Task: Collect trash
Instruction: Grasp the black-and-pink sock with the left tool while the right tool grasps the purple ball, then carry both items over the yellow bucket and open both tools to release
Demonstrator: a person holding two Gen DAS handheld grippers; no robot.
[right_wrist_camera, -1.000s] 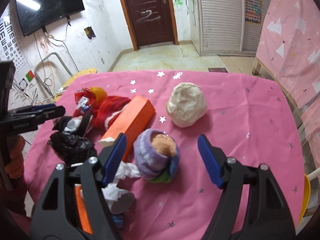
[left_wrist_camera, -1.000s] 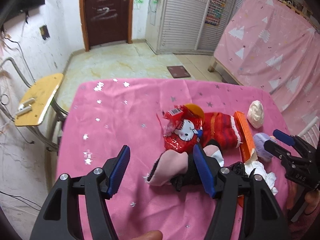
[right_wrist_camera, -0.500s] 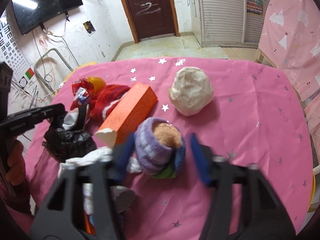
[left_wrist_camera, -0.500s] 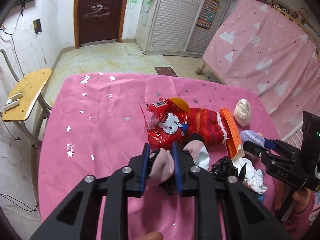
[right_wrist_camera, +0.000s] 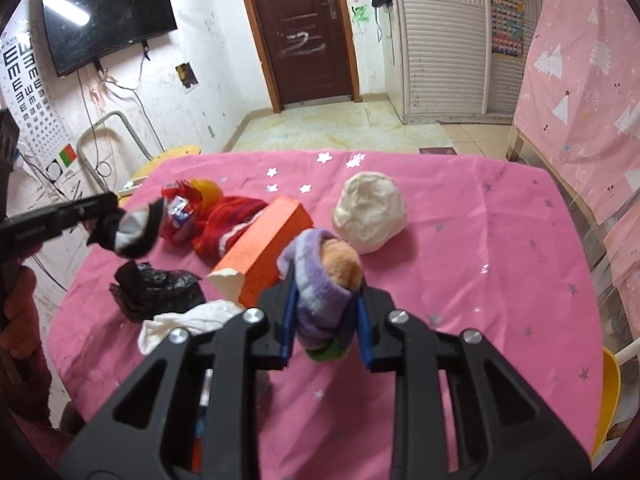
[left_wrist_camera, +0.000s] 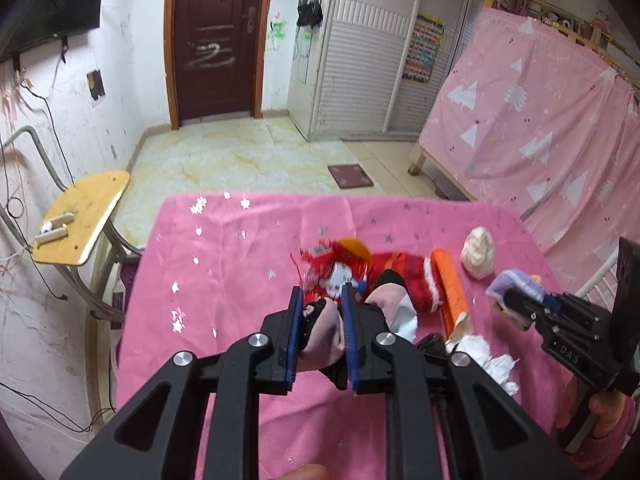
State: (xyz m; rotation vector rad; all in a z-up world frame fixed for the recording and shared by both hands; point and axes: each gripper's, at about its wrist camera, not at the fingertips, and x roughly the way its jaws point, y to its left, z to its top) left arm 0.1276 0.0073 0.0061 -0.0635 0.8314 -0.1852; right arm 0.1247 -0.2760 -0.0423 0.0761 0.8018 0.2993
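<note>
- Trash, scattered lot on the pink star-print tablecloth (right_wrist_camera: 460, 248): red snack wrapper (left_wrist_camera: 334, 270), orange carton (right_wrist_camera: 266, 246), black plastic bag (right_wrist_camera: 154, 286), white crumpled tissue (right_wrist_camera: 188, 320), white paper ball (right_wrist_camera: 370, 210). Mixed in: red knit sock (right_wrist_camera: 230, 220).
- Pink-and-black sock (left_wrist_camera: 322, 330): clamped between the narrow jaws of the left gripper (left_wrist_camera: 322, 336); lifted clear of the cloth in the right wrist view (right_wrist_camera: 132, 228). Lower end hidden behind the gripper body.
- Purple rolled sock (right_wrist_camera: 324, 292), orange inside, green at the bottom: pinched in the closed-down jaws of the right gripper (right_wrist_camera: 326, 326), raised off the table in the left wrist view (left_wrist_camera: 514, 286).
- Wrapper: motion-blurred; cartoon face and barcode label faint, no text legible.
- Carton: torn white end nearest the camera; far end partly behind the purple sock.
- Tissue: partly cut off by the right gripper's frame.
- Writing: "DAS" embossed on the right gripper's side (left_wrist_camera: 568, 348); rows of "E" on the eye chart (right_wrist_camera: 18, 80); wall poster (right_wrist_camera: 506, 20) too small to read.
</note>
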